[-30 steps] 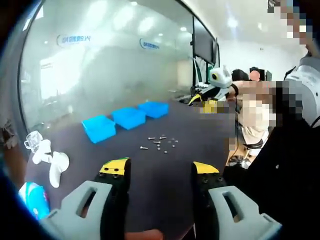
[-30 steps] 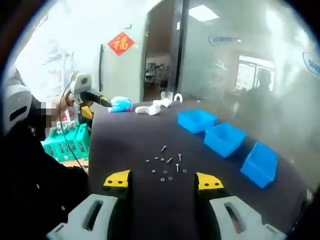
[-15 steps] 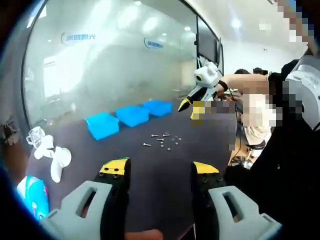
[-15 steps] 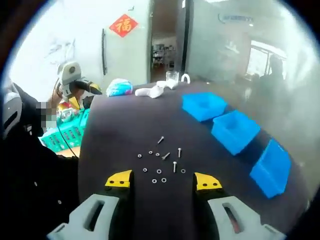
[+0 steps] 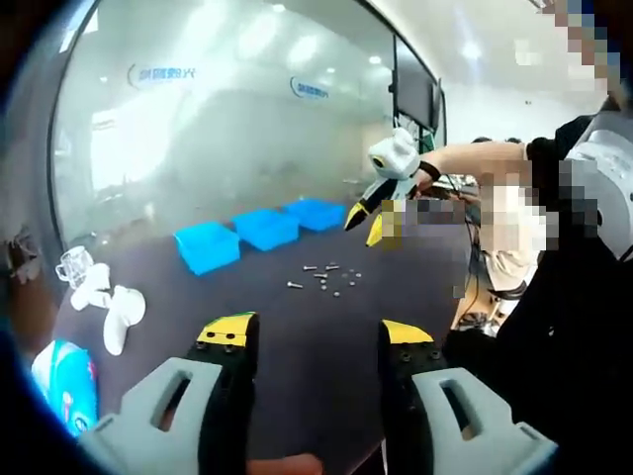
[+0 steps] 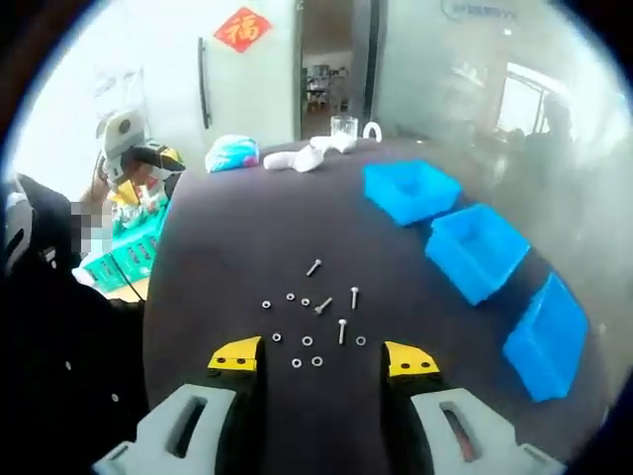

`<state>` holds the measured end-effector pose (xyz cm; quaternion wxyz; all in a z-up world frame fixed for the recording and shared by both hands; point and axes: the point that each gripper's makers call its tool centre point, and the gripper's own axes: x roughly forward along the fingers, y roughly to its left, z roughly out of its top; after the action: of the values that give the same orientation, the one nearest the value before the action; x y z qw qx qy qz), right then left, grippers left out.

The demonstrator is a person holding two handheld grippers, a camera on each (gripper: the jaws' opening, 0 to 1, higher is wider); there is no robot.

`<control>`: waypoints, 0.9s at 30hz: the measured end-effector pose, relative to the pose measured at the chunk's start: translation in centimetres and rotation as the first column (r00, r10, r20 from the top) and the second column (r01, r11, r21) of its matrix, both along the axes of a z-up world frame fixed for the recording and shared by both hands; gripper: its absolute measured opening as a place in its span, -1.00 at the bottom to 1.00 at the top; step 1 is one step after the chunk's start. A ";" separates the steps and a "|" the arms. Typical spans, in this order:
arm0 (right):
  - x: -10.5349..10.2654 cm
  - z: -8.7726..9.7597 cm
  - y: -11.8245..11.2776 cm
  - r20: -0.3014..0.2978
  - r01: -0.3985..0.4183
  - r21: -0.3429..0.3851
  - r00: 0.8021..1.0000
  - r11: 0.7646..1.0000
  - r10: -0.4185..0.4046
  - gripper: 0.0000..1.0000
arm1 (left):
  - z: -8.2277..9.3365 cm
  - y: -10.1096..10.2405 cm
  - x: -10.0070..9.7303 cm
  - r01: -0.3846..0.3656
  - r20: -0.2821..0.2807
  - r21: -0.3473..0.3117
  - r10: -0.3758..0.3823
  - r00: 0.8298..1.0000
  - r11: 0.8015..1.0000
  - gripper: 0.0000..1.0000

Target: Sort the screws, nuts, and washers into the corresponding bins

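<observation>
Left gripper view: hardware indistinct specks.

A dark desk carries everything. Three blue bins stand in a row along one side, close beside each other. Near the middle lies a loose scatter of screws, nuts and washers, small and hard to tell apart. At the far end sit white objects, a clear glass and what may be a blue-and-white packet.
</observation>
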<state>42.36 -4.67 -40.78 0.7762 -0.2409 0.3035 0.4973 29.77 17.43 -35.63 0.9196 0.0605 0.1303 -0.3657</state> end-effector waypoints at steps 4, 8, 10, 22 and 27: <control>0.2 -0.3 0.4 0.001 -0.008 -0.025 1.000 1.000 0.008 -0.17 | 0.0 0.1 -0.1 -0.004 -0.001 -0.002 0.004 1.000 1.000 -0.05; 0.4 -0.5 0.9 0.002 -0.018 -0.045 1.000 0.999 0.018 -0.18 | 0.0 0.2 -0.2 -0.007 -0.001 -0.004 0.007 1.000 1.000 -0.05; 0.5 -0.6 1.1 0.000 -0.025 -0.057 1.000 0.998 0.025 -0.18 | 0.0 0.3 -0.2 -0.010 0.000 -0.005 0.010 1.000 1.000 -0.05; 1.0 -1.9 2.1 -0.023 -0.057 -0.132 0.998 0.990 0.054 -0.24 | -0.1 1.0 -0.4 -0.027 0.001 -0.013 0.027 1.000 1.000 -0.05; 0.9 -2.8 2.3 -0.037 -0.083 -0.184 0.996 0.979 0.077 -0.31 | -0.1 1.3 -0.6 -0.031 0.003 -0.016 0.031 1.000 0.999 -0.05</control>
<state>43.30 -2.38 -43.61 0.7251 -0.3166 0.3502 0.5013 29.22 18.69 -35.78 0.9257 0.0515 0.1269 -0.3525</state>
